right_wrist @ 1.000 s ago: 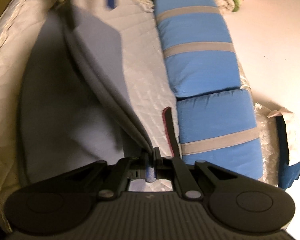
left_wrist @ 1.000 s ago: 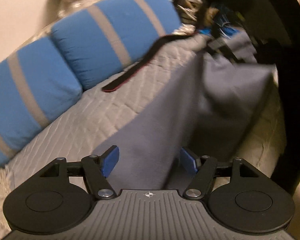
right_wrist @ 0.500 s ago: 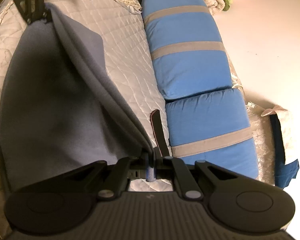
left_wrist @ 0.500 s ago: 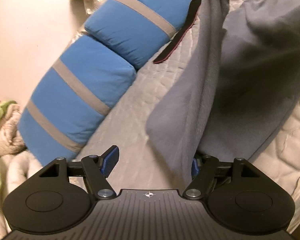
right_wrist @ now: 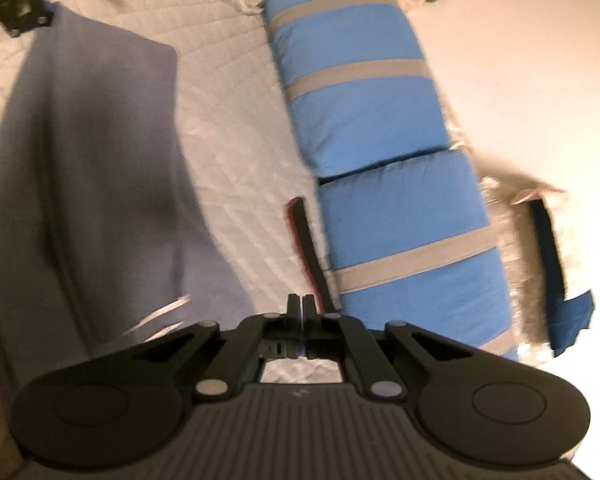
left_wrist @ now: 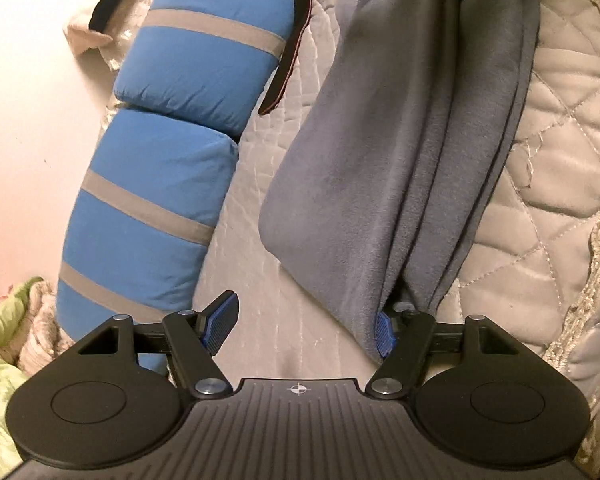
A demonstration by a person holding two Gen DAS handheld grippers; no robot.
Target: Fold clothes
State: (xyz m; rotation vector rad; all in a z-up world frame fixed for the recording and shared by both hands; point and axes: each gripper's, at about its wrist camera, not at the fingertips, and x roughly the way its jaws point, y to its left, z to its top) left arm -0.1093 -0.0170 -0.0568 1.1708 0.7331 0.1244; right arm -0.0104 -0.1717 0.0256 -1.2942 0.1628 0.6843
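Your left gripper (left_wrist: 306, 326) stands apart with the grey cloth (left_wrist: 380, 152) draped on one finger, right gripper (right_wrist: 302, 306) closed empty; cloth on the bed (left_wrist: 560, 160) is soft, floppy, so grab corners.

grey garment (left_wrist: 380, 168): one
blue pillows (left_wrist: 188, 40): two, each with grey stripes
dark strap (left_wrist: 288, 52): one
quilt (left_wrist: 560, 152): one
grippers: two, left (left_wrist: 303, 320), right (right_wrist: 302, 311)
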